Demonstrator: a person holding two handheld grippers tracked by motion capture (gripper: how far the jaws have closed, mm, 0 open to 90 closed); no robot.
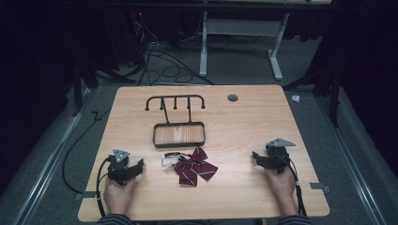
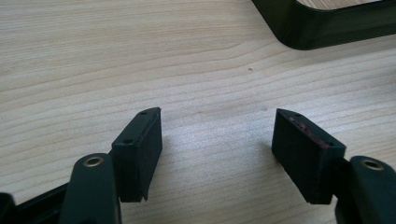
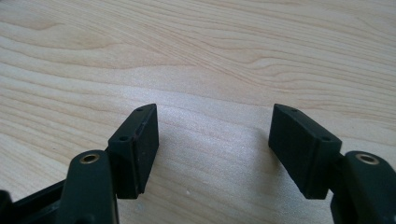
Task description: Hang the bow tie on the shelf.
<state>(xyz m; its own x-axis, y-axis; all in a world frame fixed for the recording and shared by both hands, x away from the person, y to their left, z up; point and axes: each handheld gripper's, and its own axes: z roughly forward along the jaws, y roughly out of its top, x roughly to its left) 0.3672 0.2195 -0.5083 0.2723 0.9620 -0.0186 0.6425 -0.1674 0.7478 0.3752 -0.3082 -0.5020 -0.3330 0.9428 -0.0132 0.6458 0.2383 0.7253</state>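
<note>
A dark red striped bow tie (image 1: 193, 168) with a white strap lies on the wooden table (image 1: 244, 126) near the front middle. Behind it stands a black metal rack (image 1: 178, 133) with a tray base and a row of hooks on top. My left gripper (image 1: 139, 165) rests on the table left of the bow, open, with only bare wood between its jaws (image 2: 217, 149). My right gripper (image 1: 256, 156) sits at the right of the bow, also open over bare wood (image 3: 212, 149). A corner of the rack's base (image 2: 322, 23) shows in the left gripper view.
A round grey cable port (image 1: 232, 97) is set in the table's back edge. Beyond the table are floor cables (image 1: 164, 65) and a white desk frame (image 1: 241, 42). Bare wood lies on both sides of the bow.
</note>
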